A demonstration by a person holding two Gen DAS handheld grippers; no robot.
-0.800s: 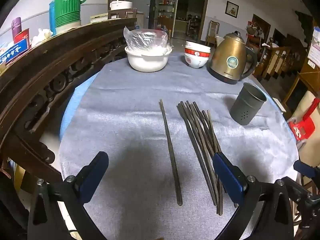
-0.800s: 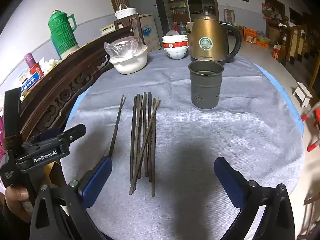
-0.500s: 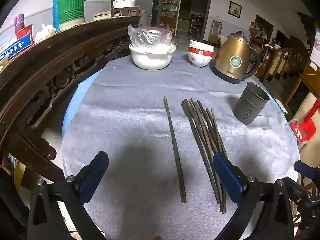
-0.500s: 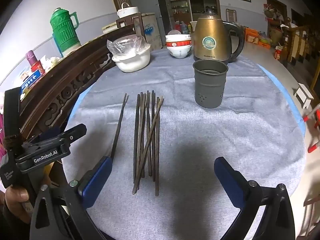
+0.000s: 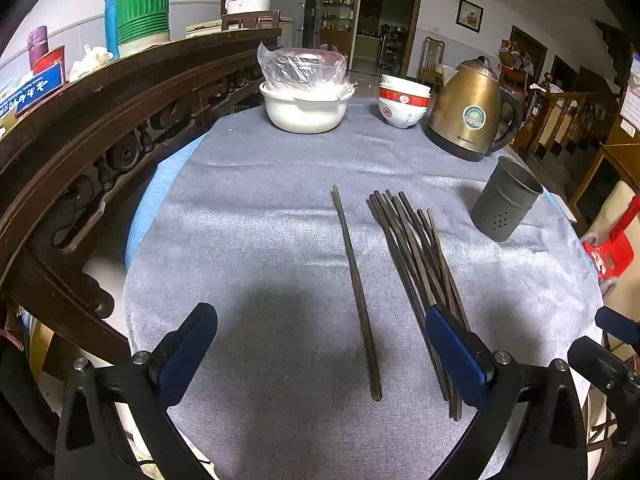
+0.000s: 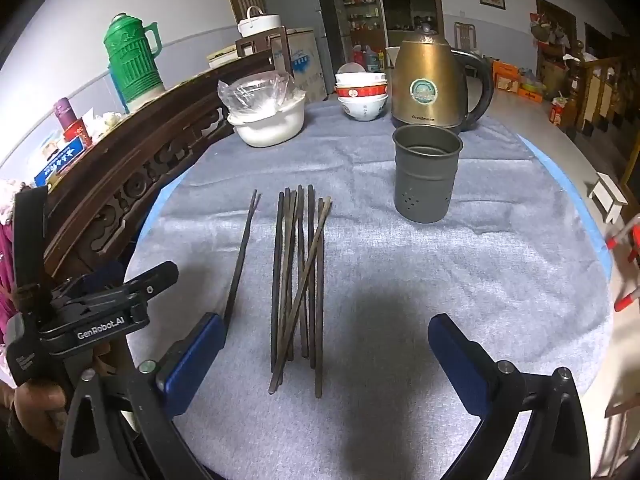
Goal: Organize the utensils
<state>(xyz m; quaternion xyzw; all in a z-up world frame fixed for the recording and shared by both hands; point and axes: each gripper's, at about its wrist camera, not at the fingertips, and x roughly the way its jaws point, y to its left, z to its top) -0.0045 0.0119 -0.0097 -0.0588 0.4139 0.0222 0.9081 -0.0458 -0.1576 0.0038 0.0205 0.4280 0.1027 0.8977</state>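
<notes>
Both hand-held grippers hang over the near edge of a round desk point(image 5: 240, 208) covered with a grey cloth, and both tilt down toward it. The left hand-held gripper point(image 5: 320, 344) has its blue-padded jaws spread wide, with nothing gripped. A separate pair of chopsticks point(image 5: 356, 292), lying close together, runs lengthwise through the gap between its jaws without touching either pad. Its right pad sits in front of the near ends of the chopstick bundle point(image 5: 416, 264), so contact there cannot be told.

The right hand-held gripper point(image 6: 326, 352) is equally wide open and holds nothing. The near ends of the chopstick bundle point(image 6: 298, 280) lie on the cloth between its jaws, closer to the left pad. The separate pair of chopsticks point(image 6: 242, 256) lies just left of the bundle, its near end hidden behind that left pad.

A dark grey holder cup point(image 6: 426, 178) stands upright to the right of and beyond the chopsticks, well apart from them. Behind it are a bronze kettle point(image 6: 430, 84), stacked bowls point(image 6: 362, 94) and a white pot point(image 6: 270, 120) covered with plastic film.
</notes>
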